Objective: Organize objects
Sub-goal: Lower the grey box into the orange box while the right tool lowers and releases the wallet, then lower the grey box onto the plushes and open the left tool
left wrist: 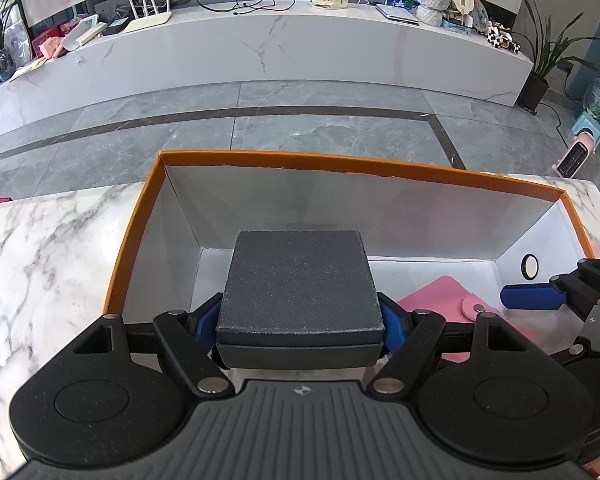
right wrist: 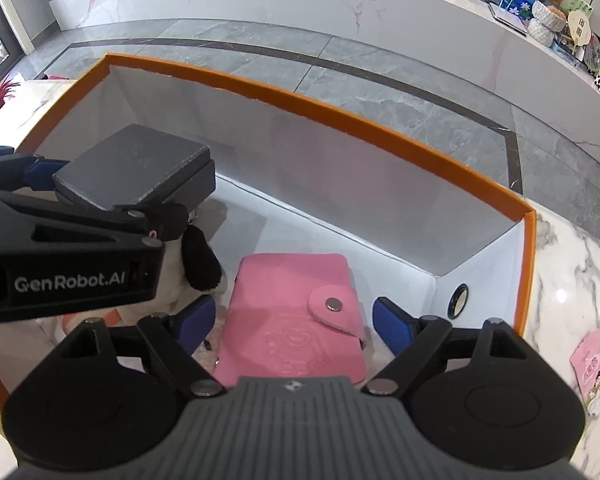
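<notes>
My left gripper (left wrist: 300, 316) is shut on a dark grey square box (left wrist: 300, 280), its blue pads pressing on both sides. It holds the box above the left part of an orange-rimmed, white-lined carton (left wrist: 340, 162). The same grey box (right wrist: 136, 160) shows at the left of the right wrist view. A pink snap wallet (right wrist: 292, 300) lies flat on the floor of the carton (right wrist: 340, 116). My right gripper (right wrist: 294, 320) stands open over it, with a gap between each blue pad and the wallet's edges. A black and white furry thing (right wrist: 200, 264) lies partly hidden under the left gripper.
The carton sits on a white marble table (left wrist: 40, 260). A pink card (right wrist: 588, 368) lies on the table to the right of the carton. The carton's right wall has a round grommet hole (right wrist: 460, 300). Beyond it are grey floor tiles and a long white bench (left wrist: 260, 48) with clutter.
</notes>
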`<action>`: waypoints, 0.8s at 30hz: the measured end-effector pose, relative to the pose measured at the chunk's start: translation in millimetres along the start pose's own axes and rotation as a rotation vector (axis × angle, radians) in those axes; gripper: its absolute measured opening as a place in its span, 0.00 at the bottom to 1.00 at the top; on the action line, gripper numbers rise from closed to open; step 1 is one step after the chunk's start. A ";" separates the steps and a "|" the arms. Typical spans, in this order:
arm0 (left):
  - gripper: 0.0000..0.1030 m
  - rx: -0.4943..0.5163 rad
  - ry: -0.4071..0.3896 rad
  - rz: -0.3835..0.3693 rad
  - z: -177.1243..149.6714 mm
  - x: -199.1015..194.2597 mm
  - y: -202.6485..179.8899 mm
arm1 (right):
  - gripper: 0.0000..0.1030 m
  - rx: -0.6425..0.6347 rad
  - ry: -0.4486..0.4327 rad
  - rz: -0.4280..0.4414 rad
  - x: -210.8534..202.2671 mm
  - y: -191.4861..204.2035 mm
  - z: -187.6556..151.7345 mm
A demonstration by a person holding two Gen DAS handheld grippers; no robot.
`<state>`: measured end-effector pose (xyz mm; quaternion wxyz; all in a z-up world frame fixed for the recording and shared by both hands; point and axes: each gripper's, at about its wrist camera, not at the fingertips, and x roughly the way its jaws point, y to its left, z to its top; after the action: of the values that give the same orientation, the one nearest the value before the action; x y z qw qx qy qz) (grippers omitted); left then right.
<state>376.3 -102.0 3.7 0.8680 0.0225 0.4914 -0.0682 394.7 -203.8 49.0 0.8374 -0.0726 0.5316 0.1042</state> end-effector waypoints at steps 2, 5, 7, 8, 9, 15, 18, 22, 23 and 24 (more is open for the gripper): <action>0.86 0.002 -0.002 -0.003 -0.6 -1.7 -0.4 | 0.85 -0.004 -0.004 -0.003 -1.9 1.0 -0.8; 0.86 0.003 -0.007 -0.008 -0.6 -5.5 -1.0 | 0.85 -0.004 -0.014 0.001 -6.2 2.0 -1.7; 0.86 0.003 -0.011 -0.010 -0.9 -8.4 -0.2 | 0.85 -0.004 -0.018 0.005 -8.3 1.7 -2.4; 0.86 0.002 -0.011 -0.011 -0.2 -9.4 -0.1 | 0.85 -0.007 -0.021 0.004 -9.5 2.3 -3.3; 0.86 0.001 -0.011 -0.013 -0.2 -10.6 0.7 | 0.87 -0.012 -0.024 0.000 -11.4 3.5 -3.7; 0.86 -0.019 -0.012 -0.038 1.8 -19.9 6.0 | 0.91 -0.015 -0.050 -0.013 -26.4 3.5 -9.3; 0.86 -0.005 -0.023 -0.029 0.2 -26.5 4.0 | 0.91 -0.008 -0.055 -0.018 -33.1 1.5 -11.3; 0.86 -0.002 -0.034 -0.027 -1.9 -35.6 2.3 | 0.91 0.002 -0.065 -0.023 -42.8 2.0 -18.9; 0.86 -0.003 -0.033 -0.034 -2.8 -37.5 2.7 | 0.91 0.005 -0.066 -0.022 -44.6 2.7 -20.5; 0.86 -0.004 -0.032 -0.042 -3.9 -38.8 3.9 | 0.91 0.007 -0.067 -0.022 -46.6 3.2 -22.4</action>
<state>353.8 -94.0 34.7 0.8742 0.0094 0.4779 -0.0857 355.1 -210.4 81.7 0.8561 -0.0721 0.5028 0.0957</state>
